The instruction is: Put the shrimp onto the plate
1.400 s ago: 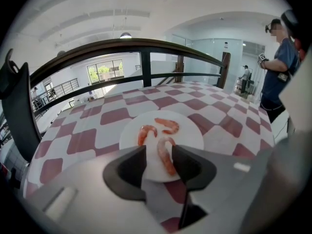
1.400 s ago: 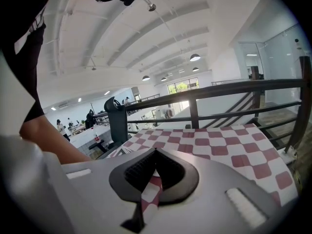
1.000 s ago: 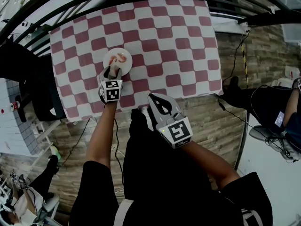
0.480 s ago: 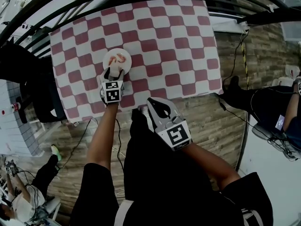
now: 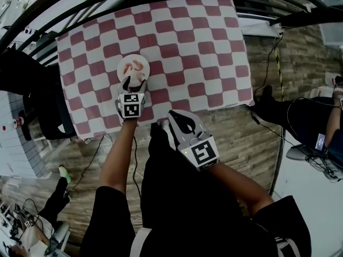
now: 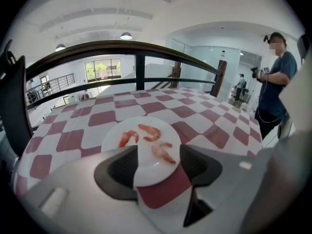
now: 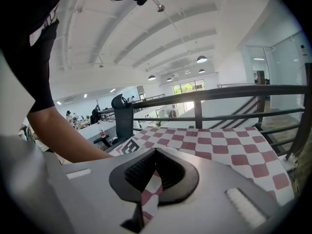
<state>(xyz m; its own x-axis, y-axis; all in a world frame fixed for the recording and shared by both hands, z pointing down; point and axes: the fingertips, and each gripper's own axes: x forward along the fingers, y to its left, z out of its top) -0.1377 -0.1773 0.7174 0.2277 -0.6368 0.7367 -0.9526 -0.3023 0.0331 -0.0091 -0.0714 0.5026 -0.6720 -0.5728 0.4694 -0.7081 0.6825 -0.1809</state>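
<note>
**Three shrimp on the plate, left claw wide open above it**

- Plate (image 6: 167, 126): white and round, on the red-and-white checked cloth (image 5: 214, 31). It sits in the left half of the table (image 5: 203, 52), about midway between the near and far edges.
- Shrimp: three in total, all lying on the plate. One curled shrimp (image 6: 127, 138) is on the left and one (image 6: 149, 132) toward the far side. The third (image 6: 163, 153) is nearest the claw, by the plate's near rim.
- Left claw (image 5: 134, 80): pointing down over the plate's near rim. Its jaws have just been opening and now stand wide. Nothing is gripped; only the plate and cloth show through the gap.
- Right claw (image 5: 174, 114): at the table's near edge, roughly mid-length and well apart from the plate. Its tips are together and hold nothing; a thin strip of cloth shows through the slot behind them.
</note>
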